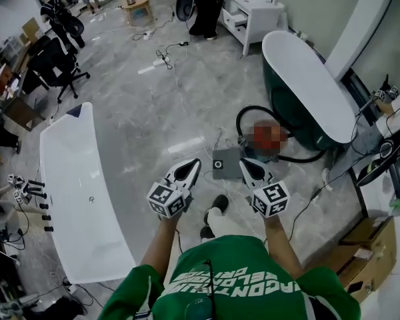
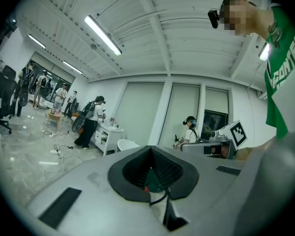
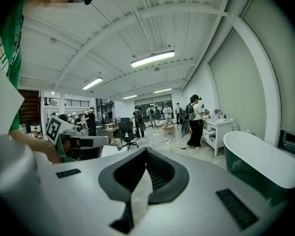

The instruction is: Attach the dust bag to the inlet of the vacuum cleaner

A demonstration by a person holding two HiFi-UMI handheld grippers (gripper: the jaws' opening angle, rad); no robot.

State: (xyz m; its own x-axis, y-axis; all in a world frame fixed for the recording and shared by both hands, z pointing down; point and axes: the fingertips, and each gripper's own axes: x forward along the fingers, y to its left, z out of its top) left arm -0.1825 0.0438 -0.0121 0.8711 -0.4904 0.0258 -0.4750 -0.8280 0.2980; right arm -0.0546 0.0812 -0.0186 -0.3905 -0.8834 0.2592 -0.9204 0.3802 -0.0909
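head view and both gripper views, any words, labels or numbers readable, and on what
Nothing can be quoted.
Green shirt: white print, upside down and blurred, unreadable.
Same shirt, left gripper view: cut-off letters, unreadable.
Cubes on left hand-held gripper and right hand-held gripper: square patterns, no letters.
Grey box: ring mark only.

**Open hall, grey marbled floor**

In the head view a pale grey marbled floor (image 1: 153, 105) fills the middle. A long white bathtub (image 1: 80, 199) lies at 8 o'clock. A green tub with a white top (image 1: 307, 85) stands at 2. A white cabinet (image 1: 253, 12) sits at 1, a black office chair (image 1: 57, 62) at 10, a small wooden table (image 1: 137, 7) at 11 and cardboard boxes (image 1: 370, 245) at 4. Loose cables (image 1: 165, 55) trail at 12. Tube lights (image 3: 152, 59) hang under a white ribbed ceiling (image 2: 162, 33).
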